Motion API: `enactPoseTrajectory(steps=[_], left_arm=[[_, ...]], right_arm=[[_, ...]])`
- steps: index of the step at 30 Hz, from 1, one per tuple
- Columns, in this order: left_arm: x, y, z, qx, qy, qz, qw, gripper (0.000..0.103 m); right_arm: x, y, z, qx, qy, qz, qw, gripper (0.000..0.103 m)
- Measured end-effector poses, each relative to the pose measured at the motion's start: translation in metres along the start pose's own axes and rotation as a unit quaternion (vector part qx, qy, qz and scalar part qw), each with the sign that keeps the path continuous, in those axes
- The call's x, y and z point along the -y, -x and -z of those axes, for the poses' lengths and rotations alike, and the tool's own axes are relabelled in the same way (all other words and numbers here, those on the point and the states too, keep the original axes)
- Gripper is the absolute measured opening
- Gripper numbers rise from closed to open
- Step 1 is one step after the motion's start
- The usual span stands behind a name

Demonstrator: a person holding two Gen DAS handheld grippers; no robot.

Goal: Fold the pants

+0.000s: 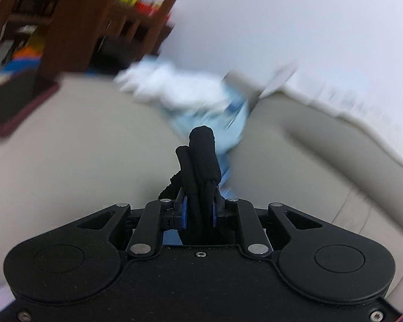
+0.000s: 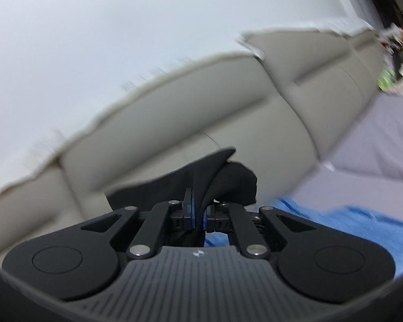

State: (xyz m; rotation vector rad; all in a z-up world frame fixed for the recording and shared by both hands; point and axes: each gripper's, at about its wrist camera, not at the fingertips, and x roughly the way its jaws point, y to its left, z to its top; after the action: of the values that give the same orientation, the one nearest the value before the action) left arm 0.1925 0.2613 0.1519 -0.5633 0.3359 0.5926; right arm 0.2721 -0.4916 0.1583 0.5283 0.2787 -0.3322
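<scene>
L gripper [image 1: 198,209] fingers closed on a bunched roll of black pants [image 1: 201,158]; R gripper [image 2: 197,214] fingers clamp another edge of the pants, which fan out above them. Both ends are up off the beige sofa [image 1: 80,147]. Step looks like lift/spread w/ motion blur. Next: pull taut, lay flat on the sofa, clear of the blue-white clothes [image 1: 190,99].

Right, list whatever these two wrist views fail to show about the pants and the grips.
- Left wrist view: the black fabric pants bunch over the left gripper; its fingers are hidden.
- Right wrist view: pants cover the right gripper fingertips; their full shape is cut off.
- Left wrist view: motion blur smears the pale blue and white cloth pile; garment type unreadable.
</scene>
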Motion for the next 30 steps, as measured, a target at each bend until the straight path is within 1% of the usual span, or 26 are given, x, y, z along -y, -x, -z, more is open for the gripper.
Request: enactPoseTrajectory(steps=[3, 5, 7, 9, 11, 12, 13, 14, 15, 16, 17, 18, 19, 21, 24, 25, 26, 27, 30], left_arm=[[-0.033, -0.012, 0.032, -0.061, 0.008, -0.04, 0.9973, 0.015], [-0.053, -0.015, 0.052, -0.088, 0.009, -0.061, 0.9943, 0.015], [-0.064, -0.015, 0.067, -0.091, -0.02, -0.078, 0.9926, 0.015], [-0.069, -0.01, 0.077, -0.095, -0.046, -0.082, 0.991, 0.016], [-0.071, -0.006, 0.083, -0.102, -0.056, -0.085, 0.9895, 0.016], [-0.073, -0.003, 0.084, -0.104, -0.061, -0.086, 0.9889, 0.017], [-0.072, -0.002, 0.085, -0.105, -0.068, -0.088, 0.9882, 0.017], [-0.07, -0.002, 0.085, -0.108, -0.079, -0.091, 0.9869, 0.019], [-0.069, 0.002, 0.087, -0.109, -0.086, -0.094, 0.9858, 0.021], [-0.065, 0.007, 0.088, -0.108, -0.093, -0.098, 0.9849, 0.023], [-0.062, 0.011, 0.088, -0.103, -0.097, -0.1, 0.9848, 0.025], [-0.059, 0.019, 0.088, -0.095, -0.1, -0.099, 0.9854, 0.025], [-0.057, 0.026, 0.088, -0.086, -0.103, -0.095, 0.9864, 0.026], [-0.05, 0.041, 0.086, -0.067, -0.114, -0.084, 0.9876, 0.031], [-0.035, 0.068, 0.089, -0.034, -0.142, -0.062, 0.9872, 0.032], [-0.03, 0.075, 0.091, -0.031, -0.15, -0.048, 0.9871, 0.032], [-0.023, 0.08, 0.094, -0.033, -0.155, -0.031, 0.9868, 0.032], [-0.017, 0.083, 0.097, -0.039, -0.159, -0.014, 0.9864, 0.032], [0.004, 0.087, 0.113, -0.074, -0.169, 0.044, 0.9819, 0.032]], right_arm=[[0.045, -0.016, 0.032, -0.047, -0.014, 0.053, 0.997, 0.008], [0.073, -0.023, 0.052, -0.076, -0.019, 0.088, 0.993, 0.008], [0.101, -0.024, 0.071, -0.1, -0.028, 0.111, 0.988, 0.008], [0.123, -0.024, 0.086, -0.121, -0.033, 0.124, 0.984, 0.008], [0.133, -0.025, 0.097, -0.138, -0.027, 0.126, 0.982, 0.008], [0.138, -0.024, 0.101, -0.141, -0.025, 0.125, 0.982, 0.007], [0.14, -0.021, 0.102, -0.137, -0.023, 0.117, 0.983, 0.01], [0.142, -0.02, 0.103, -0.136, -0.021, 0.111, 0.984, 0.027], [0.142, -0.021, 0.1, -0.135, -0.023, 0.102, 0.985, 0.037], [0.144, -0.019, 0.099, -0.133, -0.027, 0.093, 0.986, 0.052], [0.147, -0.014, 0.098, -0.126, -0.032, 0.089, 0.987, 0.073], [0.15, -0.009, 0.096, -0.112, -0.037, 0.09, 0.989, 0.08], [0.151, -0.005, 0.093, -0.1, -0.04, 0.091, 0.99, 0.085], [0.158, 0.0, 0.09, -0.089, -0.042, 0.099, 0.99, 0.085], [0.165, 0.014, 0.093, -0.073, -0.037, 0.15, 0.985, 0.085], [0.165, 0.019, 0.096, -0.073, -0.039, 0.149, 0.985, 0.085], [0.166, 0.024, 0.1, -0.077, -0.047, 0.135, 0.987, 0.085], [0.166, 0.029, 0.106, -0.087, -0.061, 0.109, 0.988, 0.085], [0.158, 0.037, 0.115, -0.108, -0.091, 0.047, 0.989, 0.086]])
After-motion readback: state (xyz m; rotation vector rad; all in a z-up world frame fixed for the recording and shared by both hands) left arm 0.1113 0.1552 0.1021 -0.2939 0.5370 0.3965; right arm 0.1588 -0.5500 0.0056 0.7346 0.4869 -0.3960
